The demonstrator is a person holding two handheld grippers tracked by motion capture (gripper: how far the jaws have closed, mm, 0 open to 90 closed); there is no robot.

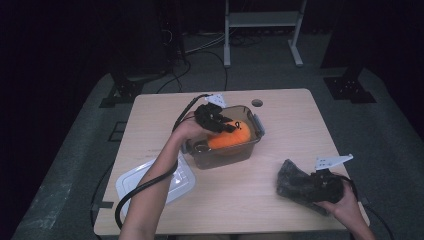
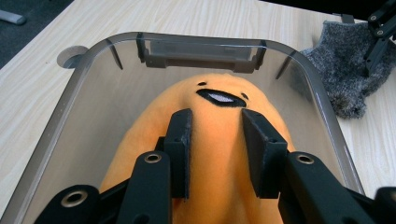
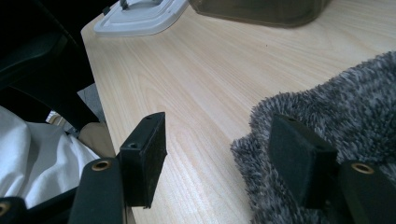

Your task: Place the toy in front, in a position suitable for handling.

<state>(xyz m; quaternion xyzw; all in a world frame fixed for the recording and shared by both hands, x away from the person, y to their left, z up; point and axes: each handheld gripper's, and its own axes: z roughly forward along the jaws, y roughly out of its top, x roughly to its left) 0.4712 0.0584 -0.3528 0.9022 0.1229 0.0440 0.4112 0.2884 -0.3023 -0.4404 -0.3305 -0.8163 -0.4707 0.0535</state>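
An orange plush toy with a small black face lies inside a clear plastic container at the middle of the table. My left gripper reaches into it from the left. In the left gripper view its jaws pinch the plush just behind the face, inside the container's rim. A grey fuzzy cloth lies at the front right, with my right gripper at it. In the right gripper view the gripper stands open: one jaw rests against the cloth, the other hangs over bare wood.
The container's white lid lies at the front left of the table, near the edge. A round cable hole sits behind the container. Dark floor, cables and stand legs surround the table. A person's white garment shows beyond the near edge.
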